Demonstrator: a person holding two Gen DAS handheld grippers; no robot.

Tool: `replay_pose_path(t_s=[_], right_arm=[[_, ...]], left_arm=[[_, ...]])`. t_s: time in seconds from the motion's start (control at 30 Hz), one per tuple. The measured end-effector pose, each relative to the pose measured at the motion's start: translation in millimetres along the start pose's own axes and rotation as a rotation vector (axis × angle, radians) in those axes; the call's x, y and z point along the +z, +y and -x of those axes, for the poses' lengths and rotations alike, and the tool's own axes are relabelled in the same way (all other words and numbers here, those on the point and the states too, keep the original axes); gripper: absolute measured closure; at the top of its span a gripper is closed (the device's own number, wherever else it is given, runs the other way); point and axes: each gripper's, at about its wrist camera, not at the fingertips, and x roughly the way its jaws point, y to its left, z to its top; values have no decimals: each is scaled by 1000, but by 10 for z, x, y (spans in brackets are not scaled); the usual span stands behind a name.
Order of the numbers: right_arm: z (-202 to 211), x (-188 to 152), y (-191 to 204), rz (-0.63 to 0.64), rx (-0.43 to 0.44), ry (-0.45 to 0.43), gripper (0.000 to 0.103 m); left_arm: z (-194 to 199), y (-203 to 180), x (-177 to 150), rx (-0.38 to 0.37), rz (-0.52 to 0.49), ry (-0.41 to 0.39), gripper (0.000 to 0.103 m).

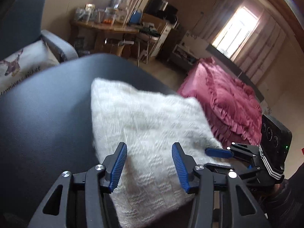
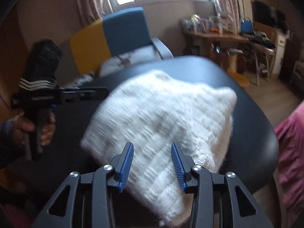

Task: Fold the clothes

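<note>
A folded white knit sweater lies on a round black table, bundled into a rough rectangle. In the left wrist view its long axis runs from the near edge of the table, by the grippers, away toward the far rim, leaning a little to the left; one far corner pokes out to the right, toward a bed with a pink ruffled cover.

The left gripper hangs over the near end of the sweater with its blue pads spread apart — nothing is pinched between them, the knit simply lies below. The right gripper is likewise released above the near part of the bundle, pads clear of the fabric.

The right wrist view is badly blurred, so the knit pattern is smeared there, but it shows the sweater as a wedge that narrows toward the camera and broadens to a bumpy far edge. It also shows what the other view cuts off — the person's hand wrapped around the handle of the left gripper at the left, level with the sweater's left edge, and a blue and yellow armchair behind the table under a window. The left wrist view alone shows the right gripper's blue pad beside the sweater's right edge.
</note>
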Motion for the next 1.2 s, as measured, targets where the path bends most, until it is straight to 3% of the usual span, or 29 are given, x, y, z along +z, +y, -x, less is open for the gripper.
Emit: replay_pose_path(t_s=[0.07,0.13,0.3,0.5,0.63,0.7,0.83,0.97,1.2], right_arm=[[-56,-178,-90,-38,-27,22,65],[-55,-305,-167,-105,-11,-23,65],[-57,-330,-150,-125,-36,-63,65],[149,-169,-39,-139,-55,-107,63],[387,-25,221,-102,-84,-198,35],[440,31,374,-74,-127,-218,33],[471,76,595,-54,-200,-241,30],[479,76,692,-59,-175,-246,25],[499,81,857,-22,-162,-257,25]], left_arm=[[-179,-13,-74,28,3,37,55],[-237,-39,-137,58,-7,26,55],[-194,-136,-198,135,-18,-21,55],[242,-323,-134,344,-11,-99,54],[660,-582,-155,446,-44,-176,54],[814,-703,-194,519,-71,-202,54],[1068,-820,-260,513,-54,-231,54],[1240,-903,-342,516,-35,-247,54],[1491,-1081,-416,640,-59,-334,55]])
